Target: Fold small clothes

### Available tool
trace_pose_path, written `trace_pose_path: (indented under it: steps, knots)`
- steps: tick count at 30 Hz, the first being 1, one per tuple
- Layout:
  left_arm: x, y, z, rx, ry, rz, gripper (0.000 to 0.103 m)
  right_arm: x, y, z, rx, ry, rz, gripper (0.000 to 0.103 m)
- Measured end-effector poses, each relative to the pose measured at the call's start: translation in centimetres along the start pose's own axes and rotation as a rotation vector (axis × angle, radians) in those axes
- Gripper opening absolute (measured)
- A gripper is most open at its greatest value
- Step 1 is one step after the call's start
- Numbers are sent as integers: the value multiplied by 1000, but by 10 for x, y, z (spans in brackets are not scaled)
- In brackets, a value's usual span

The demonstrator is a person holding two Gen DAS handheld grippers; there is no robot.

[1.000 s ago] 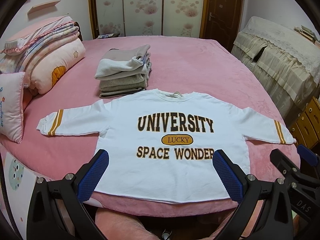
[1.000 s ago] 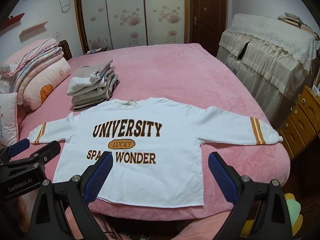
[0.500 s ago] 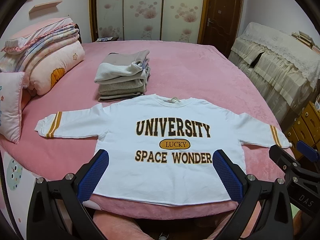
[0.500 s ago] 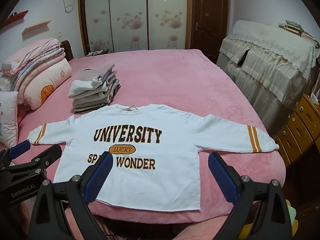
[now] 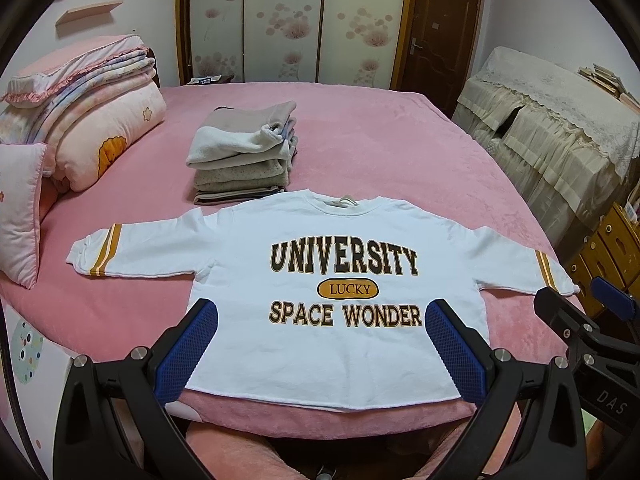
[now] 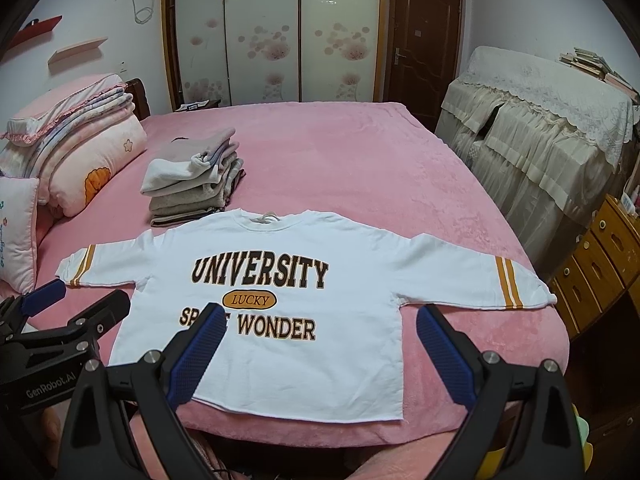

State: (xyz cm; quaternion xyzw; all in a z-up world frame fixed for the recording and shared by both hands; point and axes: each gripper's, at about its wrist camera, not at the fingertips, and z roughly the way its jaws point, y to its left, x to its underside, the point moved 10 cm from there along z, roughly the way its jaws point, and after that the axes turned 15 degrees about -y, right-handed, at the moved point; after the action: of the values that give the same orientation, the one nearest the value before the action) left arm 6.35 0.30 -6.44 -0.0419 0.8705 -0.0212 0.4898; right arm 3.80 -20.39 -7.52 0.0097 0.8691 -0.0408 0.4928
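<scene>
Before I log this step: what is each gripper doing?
Left gripper: jaws open, holding nothing.
Right gripper: jaws open, holding nothing.

We count one white long-sleeved sweatshirt (image 5: 340, 288) printed with dark lettering, spread flat on one pink plush bed (image 5: 380, 152). Each of its two sleeves carries mustard stripes. Beyond its collar stands one stack of folded grey and beige clothes (image 5: 244, 156); how many pieces it holds we cannot tell. One pile of folded pink quilts (image 5: 92, 120) and one pale pink pillow (image 5: 20, 208) sit at the bed's left side. Two black claws with blue pads show: the left claw (image 5: 320, 352) and the right claw (image 6: 318, 356).
</scene>
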Motion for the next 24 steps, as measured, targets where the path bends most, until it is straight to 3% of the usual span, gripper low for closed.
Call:
trace_pose_path:
  steps: [24]
  knots:
    - [6,-1,1,3,12,12,103,4,6,-2,-4,11,13,97]
